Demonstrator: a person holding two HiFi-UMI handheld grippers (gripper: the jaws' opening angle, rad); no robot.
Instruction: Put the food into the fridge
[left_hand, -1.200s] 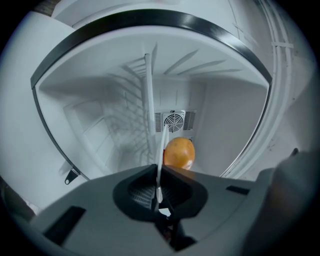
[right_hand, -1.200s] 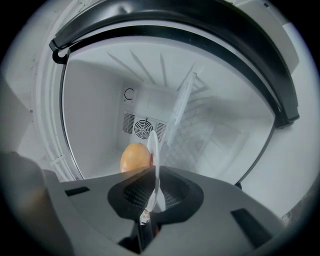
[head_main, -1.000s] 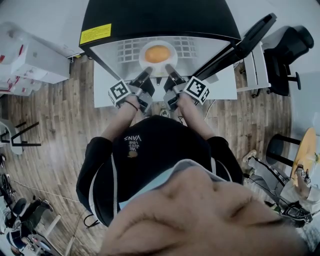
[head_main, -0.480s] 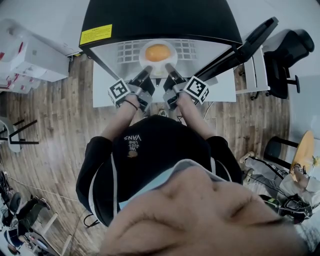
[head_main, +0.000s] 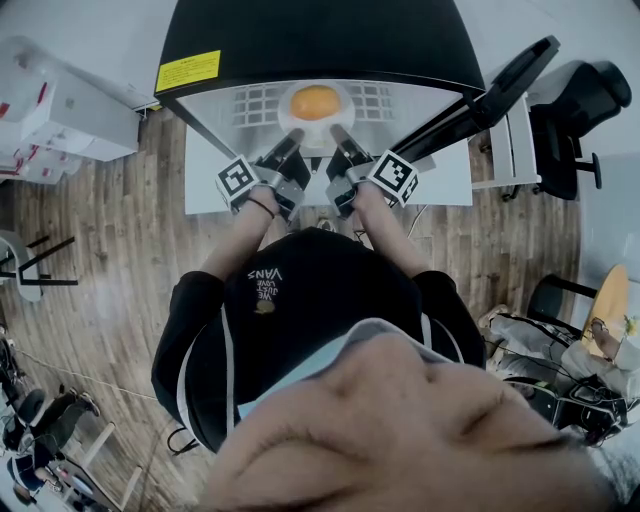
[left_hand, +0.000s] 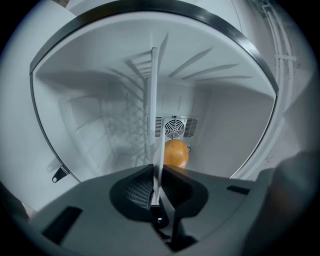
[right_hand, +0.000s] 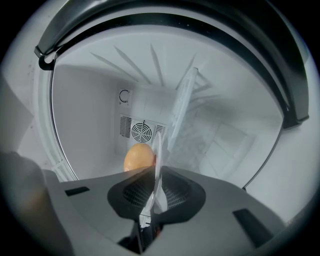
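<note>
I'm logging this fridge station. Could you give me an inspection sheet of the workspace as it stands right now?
surface: wire shelf inside the open fridge; whether the plate rests on it cannot be told.
job's things: orange on the plate, inside the fridge opening.
clutter: nothing seen.
grippers: left gripper and right gripper are each shut on the plate's near rim.
cables: nothing seen.
surroundings: fridge door open at the right; wood floor; office chair; white boxes.
</note>
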